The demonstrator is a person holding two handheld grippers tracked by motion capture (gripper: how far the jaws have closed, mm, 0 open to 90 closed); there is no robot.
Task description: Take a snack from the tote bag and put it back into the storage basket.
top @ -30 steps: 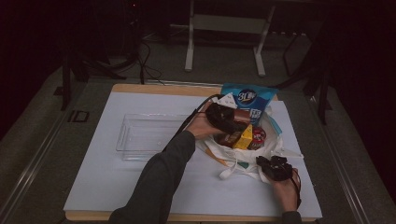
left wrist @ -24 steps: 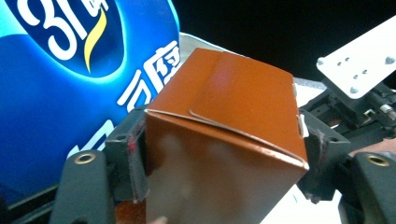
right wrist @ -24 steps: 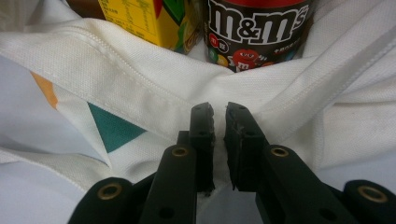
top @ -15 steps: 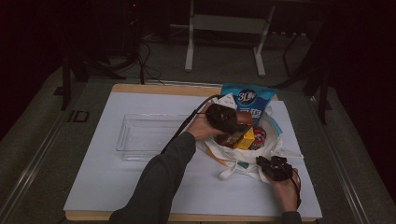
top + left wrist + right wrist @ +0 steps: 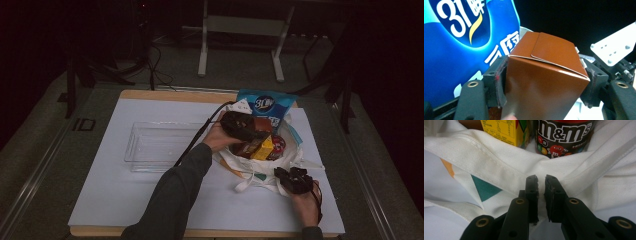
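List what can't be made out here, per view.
- Brown box, left gripper view: bottom cut off by the frame edge; left gripper covers its sides.
- Blue bag, same view: print cut off by the edges and box.
- White tote bag, right gripper view: right gripper jaws hide the pinched cloth.
- Yellow carton, high view: label too small, dim.

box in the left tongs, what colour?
Glossy reddish-brown, plain, no print on the faces shown. The box shows best in the left gripper view.

Dark room, grey floor (image 5: 45,150), metal stand (image 5: 240,30)

Left tool (image 5: 245,127) over white bag (image 5: 260,167), clear tray (image 5: 150,147) beside
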